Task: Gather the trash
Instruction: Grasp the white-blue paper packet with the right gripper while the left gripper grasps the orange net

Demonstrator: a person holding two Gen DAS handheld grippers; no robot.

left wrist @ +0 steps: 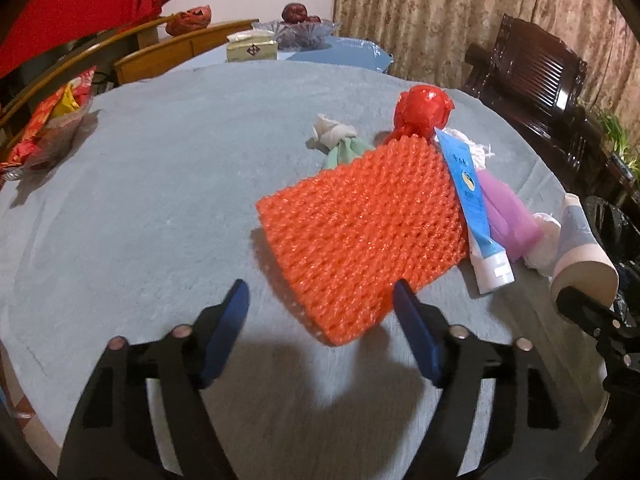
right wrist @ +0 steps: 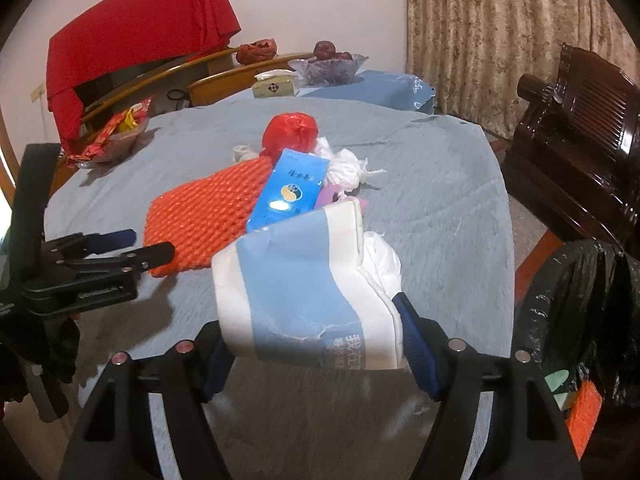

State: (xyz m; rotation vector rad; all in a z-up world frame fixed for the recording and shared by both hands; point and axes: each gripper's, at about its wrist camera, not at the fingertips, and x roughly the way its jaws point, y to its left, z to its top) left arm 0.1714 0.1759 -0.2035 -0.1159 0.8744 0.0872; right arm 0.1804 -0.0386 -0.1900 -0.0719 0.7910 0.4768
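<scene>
Several pieces of trash lie on the counter (left wrist: 140, 200), which is covered with a grey-blue cloth. Largest is the orange foam net (left wrist: 360, 232), the landmark at the middle. Leaning on its right edge is a blue tube (left wrist: 472, 200) with a white cap. Behind the net sits a red plastic ball (left wrist: 422, 110), and at the net's far left corner a green-and-white wad (left wrist: 340, 144). Right of the tube lies a purple wrapper (left wrist: 508, 216). The right hand-held gripper (right wrist: 316, 344) clamps a blue-and-white paper cup (right wrist: 296, 292), held above the counter on the net's right. The left hand-held gripper (left wrist: 320, 320) hangs with jaws apart around the net's near corner, its right pad just at the edge; contact cannot be told.
</scene>
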